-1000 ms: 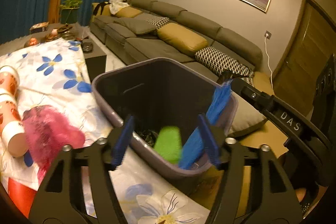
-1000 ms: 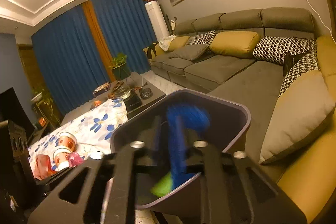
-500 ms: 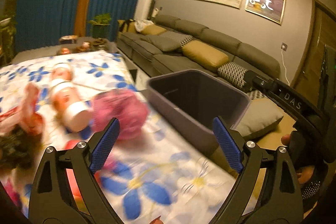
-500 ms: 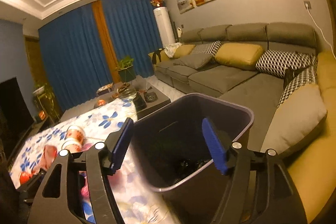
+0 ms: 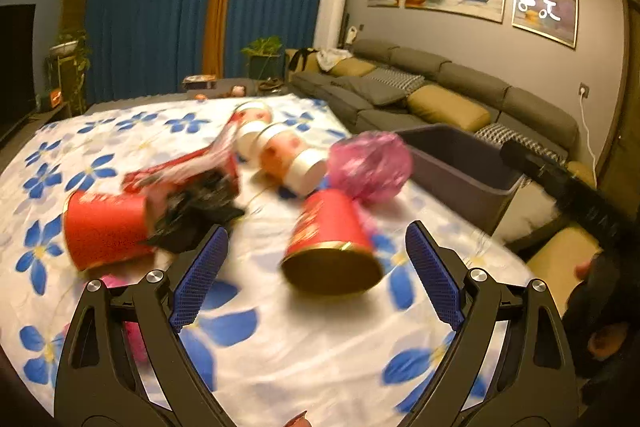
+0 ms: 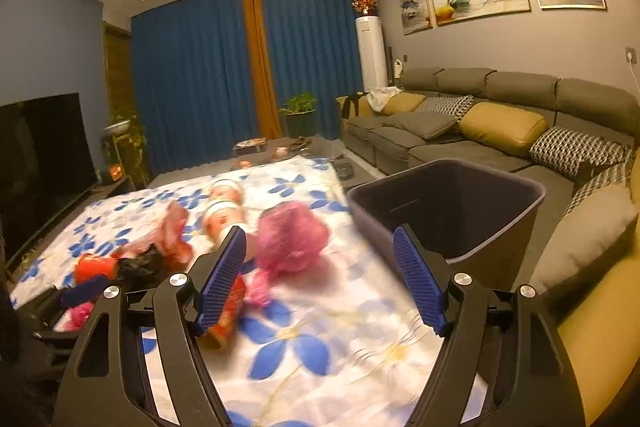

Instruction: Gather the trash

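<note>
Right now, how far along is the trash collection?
Done: nothing visible confirms it; the bin interior is dark. In hand: nothing; left gripper and right gripper are both open and empty. Left on the floral cloth: two red cups, a pink crumpled bag, white-and-orange containers, and red and black wrappers.

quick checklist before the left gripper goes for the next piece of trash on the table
1. Left gripper open and empty: ok.
2. Right gripper open and empty: ok.
3. A target within the left jaws' line: ok, the red cup lies on its side just ahead.
4. Red cup free of neighbours: cannot tell, the pink bag sits close behind it and the view is blurred.
5. Bin upright, mouth open beside the table: ok.
6. Room left in the bin: cannot tell, its bottom is hidden.
</note>
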Tool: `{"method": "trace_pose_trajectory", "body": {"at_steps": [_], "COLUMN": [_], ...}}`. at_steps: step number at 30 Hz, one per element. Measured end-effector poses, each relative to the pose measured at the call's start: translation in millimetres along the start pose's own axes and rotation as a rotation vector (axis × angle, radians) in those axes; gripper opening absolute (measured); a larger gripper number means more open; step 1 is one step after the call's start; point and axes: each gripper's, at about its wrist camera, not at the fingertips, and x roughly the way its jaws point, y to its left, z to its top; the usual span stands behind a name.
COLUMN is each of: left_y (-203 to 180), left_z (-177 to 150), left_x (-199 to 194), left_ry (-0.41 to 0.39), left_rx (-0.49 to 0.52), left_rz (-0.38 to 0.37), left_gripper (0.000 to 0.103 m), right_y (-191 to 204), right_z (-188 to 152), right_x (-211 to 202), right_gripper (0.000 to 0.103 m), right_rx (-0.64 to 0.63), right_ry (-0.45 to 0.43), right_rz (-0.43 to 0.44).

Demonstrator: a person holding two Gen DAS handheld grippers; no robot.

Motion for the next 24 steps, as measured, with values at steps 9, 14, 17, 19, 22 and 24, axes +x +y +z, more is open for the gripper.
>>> {"method": "trace_pose_trajectory", "body": {"at_steps": [9, 14, 17, 19, 22, 24], "left_y": [14.8, 17.0, 17.0, 15.7, 15.0, 14.5], "left_z": [-5.1, -7.9, -7.0, -6.4, -5.9, -5.2], "left_x": [15.1, 29.0, 34.3, 37.7, 45.6, 50.2], "left_ry": [0.07, 0.129, 0.139, 0.148, 0.178, 0.194], "left_rx": [-0.001, 0.003, 0.014, 0.017, 0.014, 0.009], "left_rz": [-0.013, -0.037, -0.025, -0.025, -0.029, -0.031], "left_gripper": [0.082, 0.068, 0.064, 0.063, 0.057, 0.053], "right_y": [13.3, 14.4, 12.9, 11.7, 10.5, 10.9], "right_z": [-0.3, -3.8, -4.1, -4.5, -5.8, -6.8], "right_x": [-4.7, -1.5, 2.3, 3.8, 8.1, 11.9], "right_gripper": [0.075, 0.075, 0.075, 0.075, 0.075, 0.075], "right_rx": [-0.015, -0.01, -0.011, -0.008, -0.006, -0.01], "right_ry": [0.011, 0.025, 0.029, 0.03, 0.035, 0.041], "right_rz": [0.023, 0.022, 0.018, 0.019, 0.02, 0.019]}}
